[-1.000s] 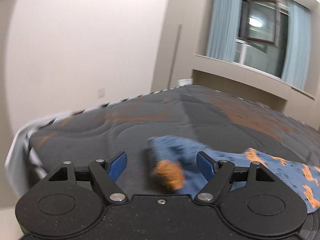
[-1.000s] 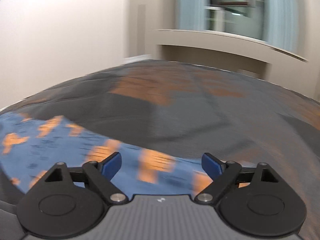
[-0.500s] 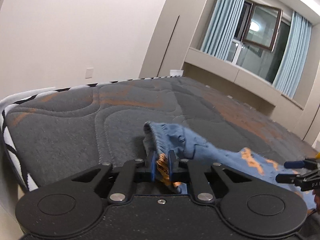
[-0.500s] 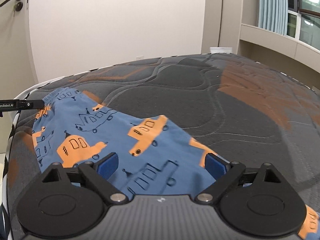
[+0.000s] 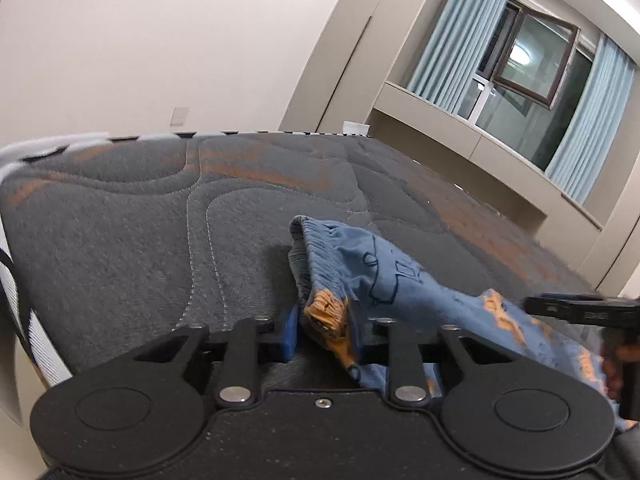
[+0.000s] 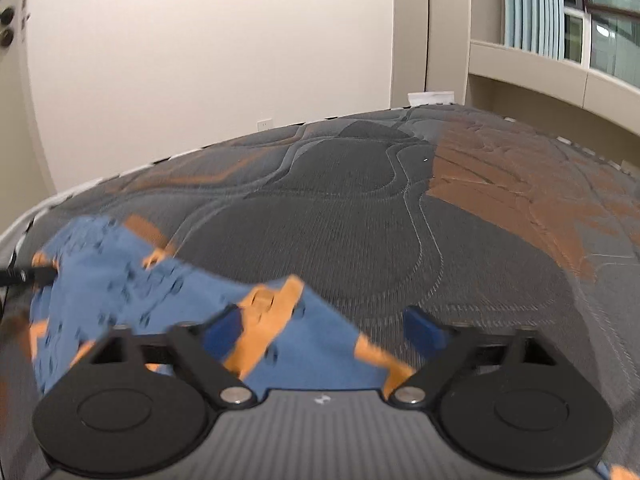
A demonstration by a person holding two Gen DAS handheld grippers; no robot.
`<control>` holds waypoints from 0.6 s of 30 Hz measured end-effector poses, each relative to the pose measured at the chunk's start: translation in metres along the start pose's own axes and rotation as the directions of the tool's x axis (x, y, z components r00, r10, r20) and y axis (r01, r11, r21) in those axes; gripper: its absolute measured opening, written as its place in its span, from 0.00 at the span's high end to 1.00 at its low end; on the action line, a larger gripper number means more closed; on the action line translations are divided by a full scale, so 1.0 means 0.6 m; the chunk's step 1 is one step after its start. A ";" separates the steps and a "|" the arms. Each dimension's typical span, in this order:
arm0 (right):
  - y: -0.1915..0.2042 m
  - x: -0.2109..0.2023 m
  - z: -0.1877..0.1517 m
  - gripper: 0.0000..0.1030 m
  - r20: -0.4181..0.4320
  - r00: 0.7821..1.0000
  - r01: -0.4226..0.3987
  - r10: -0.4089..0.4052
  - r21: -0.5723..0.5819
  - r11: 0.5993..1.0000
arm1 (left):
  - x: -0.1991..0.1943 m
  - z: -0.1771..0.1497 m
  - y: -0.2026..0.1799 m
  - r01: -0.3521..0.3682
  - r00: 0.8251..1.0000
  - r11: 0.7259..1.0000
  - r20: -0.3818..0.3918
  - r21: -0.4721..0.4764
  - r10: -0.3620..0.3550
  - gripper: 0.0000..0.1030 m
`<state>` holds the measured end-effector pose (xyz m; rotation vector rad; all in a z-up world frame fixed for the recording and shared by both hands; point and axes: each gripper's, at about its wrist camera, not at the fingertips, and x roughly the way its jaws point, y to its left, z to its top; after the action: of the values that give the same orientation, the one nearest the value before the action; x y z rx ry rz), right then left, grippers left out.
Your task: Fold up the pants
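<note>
Blue pants [image 5: 384, 276] with orange vehicle prints lie on a dark grey quilted mattress [image 5: 160, 232]. My left gripper [image 5: 326, 330] is shut on the bunched waistband end of the pants and holds it slightly lifted. In the right wrist view the pants [image 6: 132, 292] spread leftward, blurred. My right gripper [image 6: 324, 330] is open, its jaws wide apart over the near edge of the fabric. The right gripper also shows at the far right of the left wrist view [image 5: 580, 312]. The left gripper's tip shows at the left edge of the right wrist view [image 6: 24, 276].
The mattress [image 6: 360, 232] has orange patches and a black-and-white striped edge [image 5: 12, 280]. White walls stand behind it. A window with light blue curtains [image 5: 452, 36] and a beige ledge [image 6: 560, 80] lie to the right.
My left gripper closed on the pants' waistband end a second ago and keeps hold, lifting it a little. My right gripper stays open and has shifted over the pants' edge.
</note>
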<state>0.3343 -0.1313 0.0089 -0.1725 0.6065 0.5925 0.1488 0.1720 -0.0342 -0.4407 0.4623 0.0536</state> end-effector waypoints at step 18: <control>0.010 0.077 0.022 0.68 -0.049 0.998 -0.046 0.042 -0.064 0.997 | -0.038 0.001 -0.021 -0.069 0.998 0.994 0.011 0.082 0.068 0.75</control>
<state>0.3680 -0.1000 -0.0073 -0.2357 0.6387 0.6527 0.1304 0.1622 -0.0188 -0.3438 0.4697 0.1021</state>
